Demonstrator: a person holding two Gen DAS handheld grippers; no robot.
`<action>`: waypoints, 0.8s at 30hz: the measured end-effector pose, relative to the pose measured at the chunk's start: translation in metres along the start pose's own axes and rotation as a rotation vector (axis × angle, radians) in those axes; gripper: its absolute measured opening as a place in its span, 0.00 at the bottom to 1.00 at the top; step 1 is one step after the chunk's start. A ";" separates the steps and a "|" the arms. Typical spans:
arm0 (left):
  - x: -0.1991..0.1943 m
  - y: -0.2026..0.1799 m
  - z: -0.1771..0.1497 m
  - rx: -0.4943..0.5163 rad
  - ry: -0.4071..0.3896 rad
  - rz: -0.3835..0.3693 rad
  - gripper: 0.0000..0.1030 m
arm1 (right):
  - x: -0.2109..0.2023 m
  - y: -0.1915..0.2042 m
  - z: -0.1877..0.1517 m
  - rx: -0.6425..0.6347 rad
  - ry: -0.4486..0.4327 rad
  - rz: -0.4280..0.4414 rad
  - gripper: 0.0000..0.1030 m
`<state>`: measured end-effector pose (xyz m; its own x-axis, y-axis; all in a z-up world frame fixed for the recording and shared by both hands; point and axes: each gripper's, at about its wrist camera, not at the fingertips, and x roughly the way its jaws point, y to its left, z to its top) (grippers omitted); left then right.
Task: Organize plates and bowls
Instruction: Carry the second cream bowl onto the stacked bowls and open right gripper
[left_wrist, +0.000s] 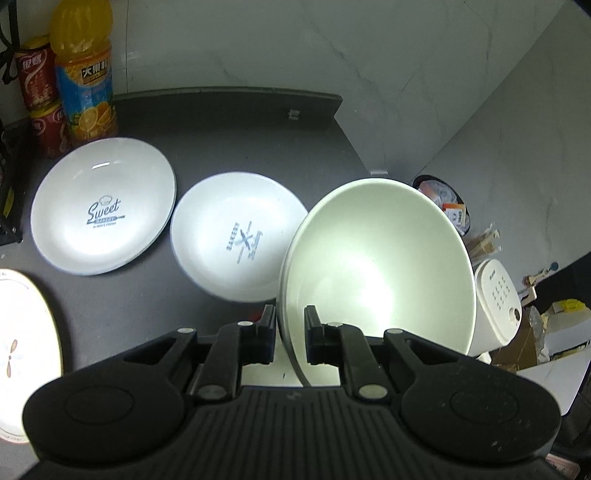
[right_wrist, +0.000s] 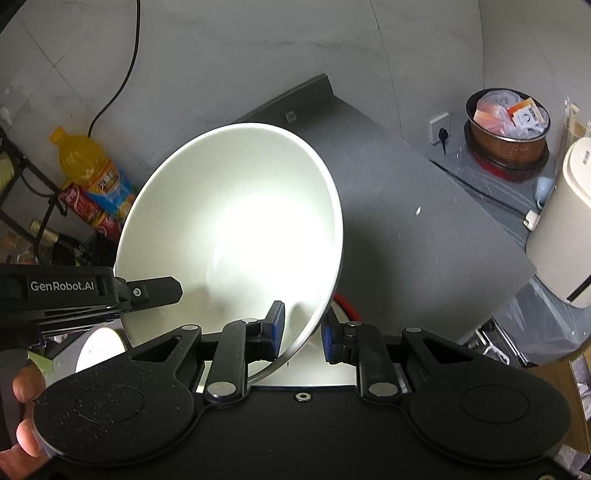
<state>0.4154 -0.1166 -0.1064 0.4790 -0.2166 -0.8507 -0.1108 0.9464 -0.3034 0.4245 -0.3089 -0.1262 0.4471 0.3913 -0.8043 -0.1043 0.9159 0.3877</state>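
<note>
In the left wrist view, at the left of the frame, a round white plate printed "Sweet" (left_wrist: 103, 206) lies flat on the dark grey counter (left_wrist: 229, 122), and just beside it, toward the middle, a second white plate printed "Bakery" (left_wrist: 236, 240). Right of centre a large white ceramic bowl (left_wrist: 380, 266) is held tilted up on edge, clear of the counter, its opening facing the camera. The left gripper (left_wrist: 290, 321) has its fingers straddling the bowl's lower rim, one inside and one outside; they look clamped on it, though contact is partly hidden. In the right wrist view the same bowl (right_wrist: 236, 229) fills the centre, and the right gripper (right_wrist: 303, 328) straddles its lower right rim, seemingly gripping. Both grippers are at the bowl; its opening leans toward them
</note>
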 end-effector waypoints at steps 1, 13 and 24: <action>0.001 0.001 -0.003 0.003 0.008 0.003 0.12 | 0.000 0.000 -0.003 -0.002 0.002 -0.001 0.20; 0.011 0.016 -0.028 -0.035 0.055 0.010 0.12 | 0.008 0.002 -0.022 -0.024 0.054 -0.005 0.21; 0.008 0.027 -0.036 -0.059 0.052 -0.014 0.15 | 0.011 0.002 -0.027 -0.034 0.067 -0.025 0.15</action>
<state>0.3846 -0.1012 -0.1370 0.4350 -0.2432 -0.8670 -0.1565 0.9277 -0.3388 0.4056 -0.2997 -0.1465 0.3896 0.3728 -0.8421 -0.1245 0.9273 0.3529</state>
